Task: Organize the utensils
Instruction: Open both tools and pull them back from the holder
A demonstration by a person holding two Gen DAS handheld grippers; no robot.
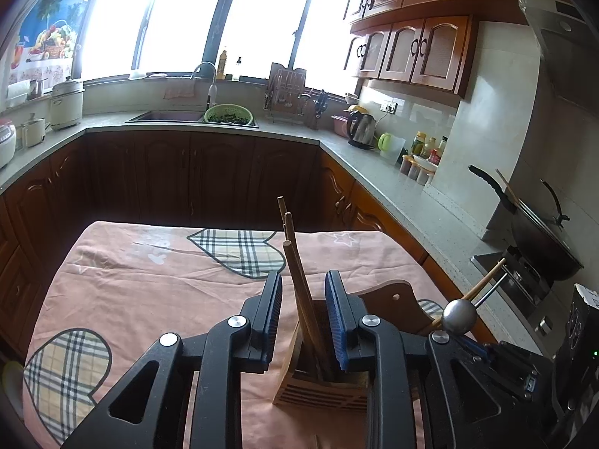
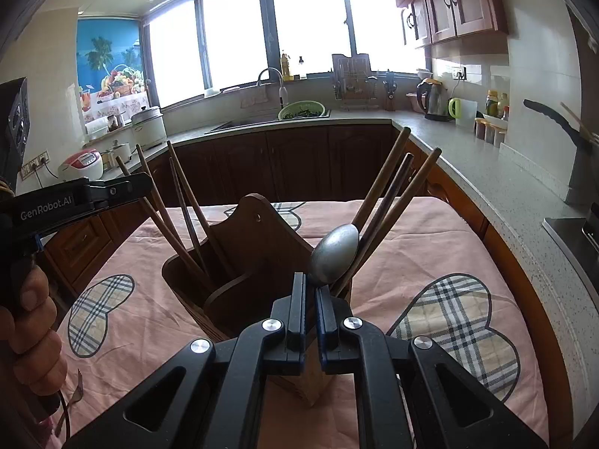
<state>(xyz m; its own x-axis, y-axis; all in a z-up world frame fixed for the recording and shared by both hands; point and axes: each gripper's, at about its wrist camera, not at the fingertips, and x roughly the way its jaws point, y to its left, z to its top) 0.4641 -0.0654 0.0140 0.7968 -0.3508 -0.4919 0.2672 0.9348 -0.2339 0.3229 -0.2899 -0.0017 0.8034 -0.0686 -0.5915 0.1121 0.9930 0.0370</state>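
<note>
Most chopsticks (image 2: pixel 187 217) already stand in the wooden holder (image 2: pixel 258 262) on the cloth-covered worktop (image 2: pixel 430 224), the left tool (image 1: pixel 303 318) spread around them, the right tool (image 2: pixel 310 299) nearly pressed together below the spoon (image 2: pixel 335 254), while a fork (image 2: pixel 75 396) waits near left.

matt metal spoon (image 2: pixel 336 253), wooden holder (image 2: pixel 258 224)

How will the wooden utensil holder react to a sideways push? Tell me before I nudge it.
The wooden utensil holder will probably tip rather than slide: it stands tall, with chopsticks leaning out above its rim. The pink cloth beneath likely grips or bunches. It looks stiff, so it shouldn't flex.
</note>
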